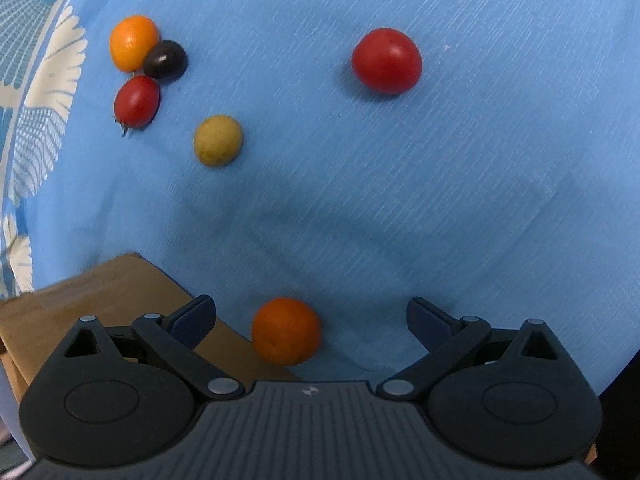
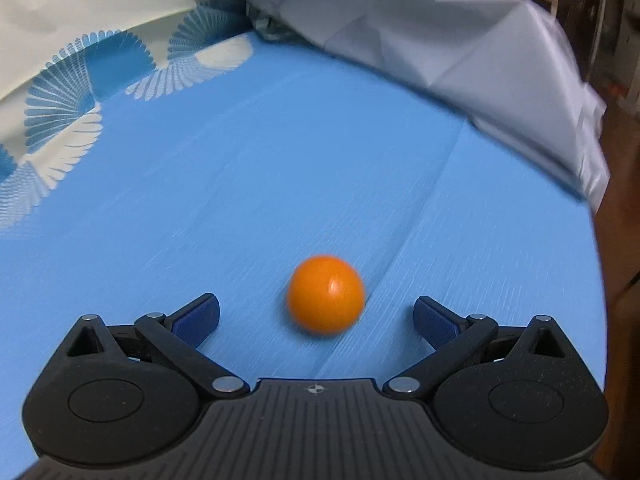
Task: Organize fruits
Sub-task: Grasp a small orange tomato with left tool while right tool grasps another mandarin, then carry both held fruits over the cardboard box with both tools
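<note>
Now | left gripper (image 1: 311, 322) spread around orange tomato (image 1: 286, 331) beside cardboard box (image 1: 100, 300) | right gripper (image 2: 316, 320) spread, orange fruit (image 2: 326, 294) between fingers | centre, then squeeze gently to avoid rolling

No readable text, labels, brands or numbers in either view, only a small white mark on the left gripper (image 1: 311, 320) body at lower centre, a small round crosshair sign on the right gripper (image 2: 316, 318) body at lower centre
</note>
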The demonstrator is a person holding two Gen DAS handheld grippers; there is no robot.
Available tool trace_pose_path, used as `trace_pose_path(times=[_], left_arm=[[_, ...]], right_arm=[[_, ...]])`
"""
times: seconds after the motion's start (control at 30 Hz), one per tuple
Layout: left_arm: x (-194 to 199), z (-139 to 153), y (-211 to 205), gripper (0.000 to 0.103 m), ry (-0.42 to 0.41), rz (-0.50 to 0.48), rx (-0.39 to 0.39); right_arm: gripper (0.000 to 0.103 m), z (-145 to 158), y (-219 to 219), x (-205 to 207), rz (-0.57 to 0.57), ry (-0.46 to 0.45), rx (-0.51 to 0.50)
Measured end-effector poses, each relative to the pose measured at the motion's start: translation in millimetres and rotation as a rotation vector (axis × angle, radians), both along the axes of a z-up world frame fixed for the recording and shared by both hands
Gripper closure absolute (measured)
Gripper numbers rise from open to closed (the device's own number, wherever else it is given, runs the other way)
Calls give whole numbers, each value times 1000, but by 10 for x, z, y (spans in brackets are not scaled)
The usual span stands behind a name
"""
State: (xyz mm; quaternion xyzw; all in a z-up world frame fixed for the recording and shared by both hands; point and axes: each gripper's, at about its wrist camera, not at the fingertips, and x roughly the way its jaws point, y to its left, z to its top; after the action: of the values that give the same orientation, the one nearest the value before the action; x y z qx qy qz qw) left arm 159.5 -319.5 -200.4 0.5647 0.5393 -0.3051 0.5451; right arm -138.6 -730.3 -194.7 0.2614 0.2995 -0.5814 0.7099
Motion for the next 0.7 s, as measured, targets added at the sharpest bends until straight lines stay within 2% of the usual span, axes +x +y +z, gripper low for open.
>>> trace_pose_path(times=[0.13,0.2,0.23,0.27,0.3,0.33,0.4,0.53,0.7], left_arm=[[84,11,15,14,29,16,14],[140,24,42,31,51,30,24],[167,27,55,37,60,32,25],[185,35,72,50,56,30,32],[198,34,90,61,40,24,43],[216,40,110,62,26,20,49],[242,81,137,62,23,31,31],[183,267,168,62,4,40,-38],[50,682,218,62,-15,122,-198]], right_arm=[[0,-18,34,-2,24,7,-24],[2,-18,50,-16,32,9,-29],[7,-10,62,-22,37,13,-36],[13,9,88,-24,45,21,-49],[29,32,108,-21,57,25,-58],[48,61,134,-17,61,39,-67],[64,103,158,-23,71,58,-67],[64,219,231,-113,82,10,-57],[64,511,570,-203,151,-61,-76]])
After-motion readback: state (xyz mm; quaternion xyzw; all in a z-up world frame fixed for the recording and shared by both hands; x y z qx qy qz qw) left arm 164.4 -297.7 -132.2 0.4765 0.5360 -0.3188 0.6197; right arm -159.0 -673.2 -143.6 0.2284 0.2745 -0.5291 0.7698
